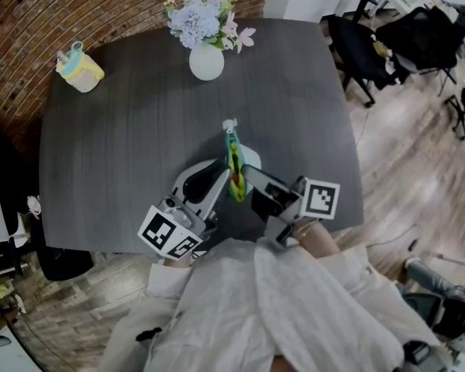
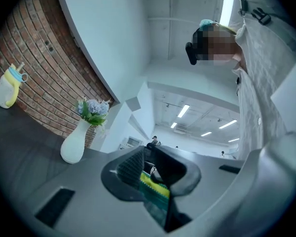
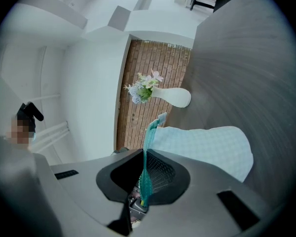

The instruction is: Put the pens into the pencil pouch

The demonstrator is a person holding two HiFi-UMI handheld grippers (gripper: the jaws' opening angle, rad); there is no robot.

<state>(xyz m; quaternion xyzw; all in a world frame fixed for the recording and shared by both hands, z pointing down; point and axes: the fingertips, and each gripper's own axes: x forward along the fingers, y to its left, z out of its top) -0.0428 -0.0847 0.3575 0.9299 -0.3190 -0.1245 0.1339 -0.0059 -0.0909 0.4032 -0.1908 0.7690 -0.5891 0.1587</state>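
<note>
Both level, side by side: left gripper (image 2: 150, 171) and right gripper (image 3: 144, 174), jaws clamped on the pencil pouch (image 3: 207, 147).

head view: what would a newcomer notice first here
The left gripper and right gripper both pinch the green-edged pencil pouch between them, near the front edge of the dark table. Next come the white vase of flowers at the far edge and a yellow cup at the far left corner.
</note>
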